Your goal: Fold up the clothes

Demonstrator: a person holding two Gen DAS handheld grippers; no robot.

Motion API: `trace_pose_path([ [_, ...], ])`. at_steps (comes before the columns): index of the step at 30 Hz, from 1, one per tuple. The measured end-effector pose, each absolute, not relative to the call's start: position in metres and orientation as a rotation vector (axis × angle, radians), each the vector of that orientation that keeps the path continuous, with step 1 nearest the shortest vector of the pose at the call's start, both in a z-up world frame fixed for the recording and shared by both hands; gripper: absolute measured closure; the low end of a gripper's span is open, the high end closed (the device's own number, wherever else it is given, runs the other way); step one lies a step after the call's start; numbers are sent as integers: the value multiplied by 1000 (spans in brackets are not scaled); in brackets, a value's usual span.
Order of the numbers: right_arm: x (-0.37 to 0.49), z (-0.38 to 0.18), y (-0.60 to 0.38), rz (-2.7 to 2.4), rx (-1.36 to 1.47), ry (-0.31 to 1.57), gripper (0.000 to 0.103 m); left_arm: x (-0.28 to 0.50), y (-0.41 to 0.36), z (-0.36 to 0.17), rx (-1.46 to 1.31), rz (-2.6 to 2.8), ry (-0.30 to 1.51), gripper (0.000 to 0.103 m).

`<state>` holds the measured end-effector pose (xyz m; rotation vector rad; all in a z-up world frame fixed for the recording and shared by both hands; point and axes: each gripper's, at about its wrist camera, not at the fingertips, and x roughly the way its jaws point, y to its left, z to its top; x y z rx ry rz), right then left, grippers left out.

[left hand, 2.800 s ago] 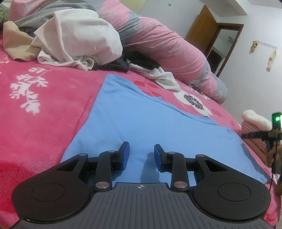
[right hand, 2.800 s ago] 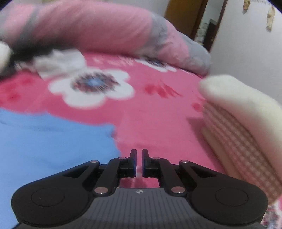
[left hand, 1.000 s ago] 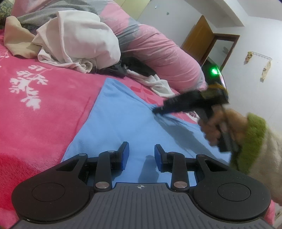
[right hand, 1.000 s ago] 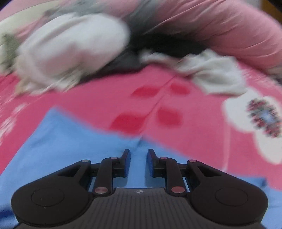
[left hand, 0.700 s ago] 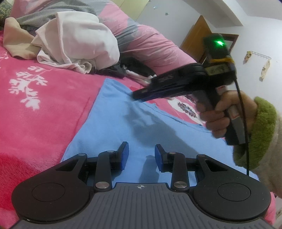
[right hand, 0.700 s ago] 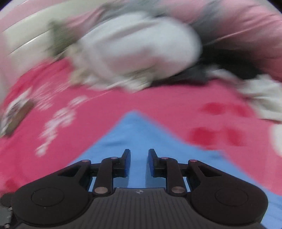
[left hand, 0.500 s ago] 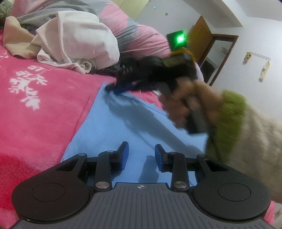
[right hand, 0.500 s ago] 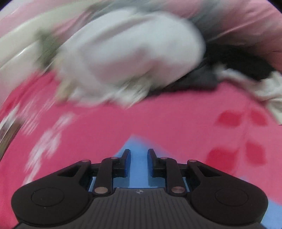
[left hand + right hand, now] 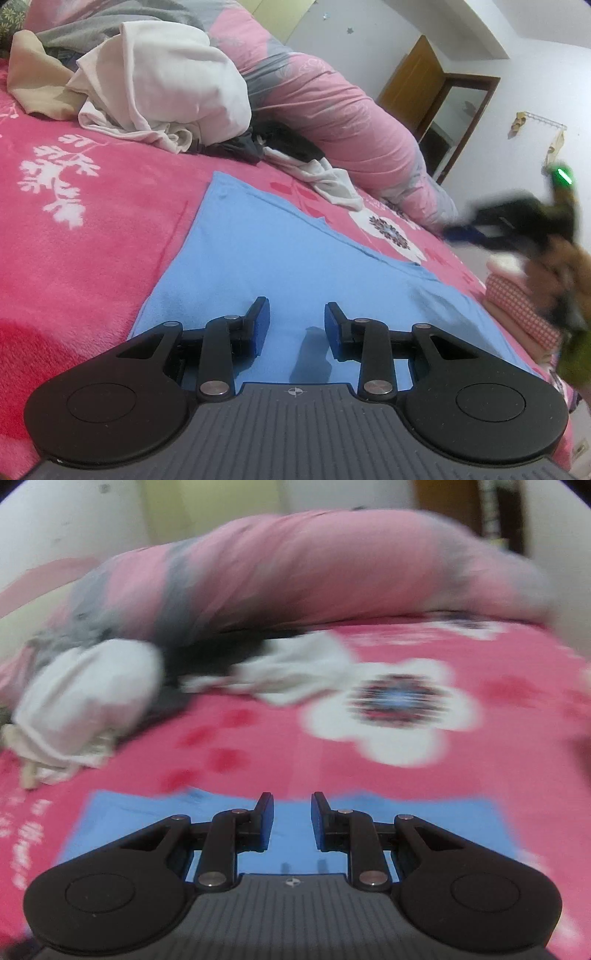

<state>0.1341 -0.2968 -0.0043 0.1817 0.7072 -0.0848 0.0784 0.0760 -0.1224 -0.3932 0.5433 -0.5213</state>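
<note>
A light blue cloth (image 9: 280,258) lies spread flat on the pink flowered bedspread (image 9: 74,221). My left gripper (image 9: 295,325) is open and empty, hovering just above the cloth's near edge. My right gripper (image 9: 291,818) is open and empty, above another edge of the blue cloth (image 9: 147,816). In the left wrist view the right gripper (image 9: 509,225) shows blurred at the far right, held in a hand with a green cuff, off the cloth's far right corner.
A heap of white and beige clothes (image 9: 159,85) and dark garments (image 9: 258,144) lies at the back. A rolled pink and grey quilt (image 9: 340,118) runs behind. A crumpled white garment (image 9: 325,181) lies beyond the cloth. A folded checked stack (image 9: 517,306) sits at right.
The right gripper has swung from the cloth's far left corner back out to the right side of the bed. The left gripper has stayed put. The cloth lies as before.
</note>
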Motion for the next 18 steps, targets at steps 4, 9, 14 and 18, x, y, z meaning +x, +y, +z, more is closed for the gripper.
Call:
trace_pose_path([
  [4,76,-16,-349,-185,229,758,79,79,76,-122,-392,-518,545,70],
  [9,32,-54,-394,-256,254,806,80,85,79,-120,-431,-515,589,70],
  [14,0,-52,-411,-368,242,720,76,90,82,-113,-465,-495,650,70],
  [18,-27,-38,-411,-358,262,633,76,85,80,-101,-450,-441,666,67],
])
